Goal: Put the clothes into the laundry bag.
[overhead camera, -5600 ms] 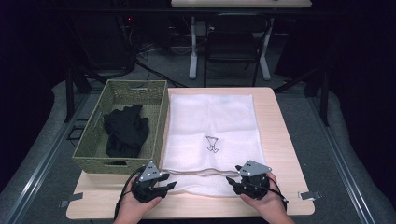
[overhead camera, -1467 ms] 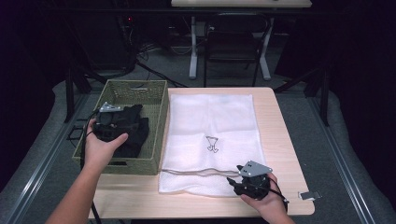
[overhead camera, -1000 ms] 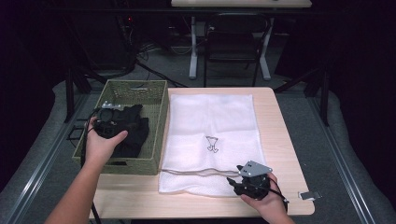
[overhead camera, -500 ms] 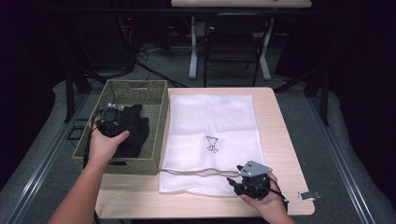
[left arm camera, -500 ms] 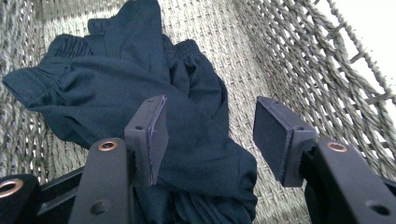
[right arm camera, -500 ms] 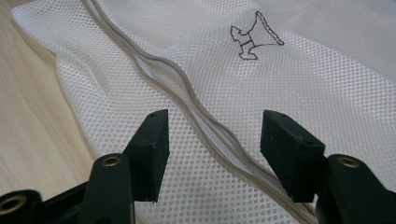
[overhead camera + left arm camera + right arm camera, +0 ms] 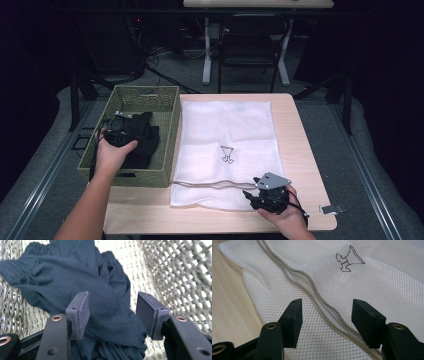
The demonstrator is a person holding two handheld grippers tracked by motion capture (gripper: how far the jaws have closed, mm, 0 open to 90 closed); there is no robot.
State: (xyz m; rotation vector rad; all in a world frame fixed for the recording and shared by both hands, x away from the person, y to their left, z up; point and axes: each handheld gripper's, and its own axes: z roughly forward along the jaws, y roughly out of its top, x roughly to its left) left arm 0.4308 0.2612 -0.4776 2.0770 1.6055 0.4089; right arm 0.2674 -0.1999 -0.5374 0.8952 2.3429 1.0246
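A dark garment lies bunched in a green woven basket at the table's left. My left gripper is down inside the basket, just over the cloth. In the left gripper view the jaws stand apart with the dark garment behind and below them, not pinched. A white mesh bag lies flat beside the basket. My right gripper rests at the bag's near edge, open, straddling the grey zipper seam.
The basket wall stands close on the right in the left gripper view. A small metal clip lies at the table's front right corner. Bare wood runs along the bag's right side. Chair and desk legs stand beyond the far edge.
My left gripper went from the table's front edge into the basket, and over the last second it sank a little closer to the dark garment. The right gripper has stayed put.
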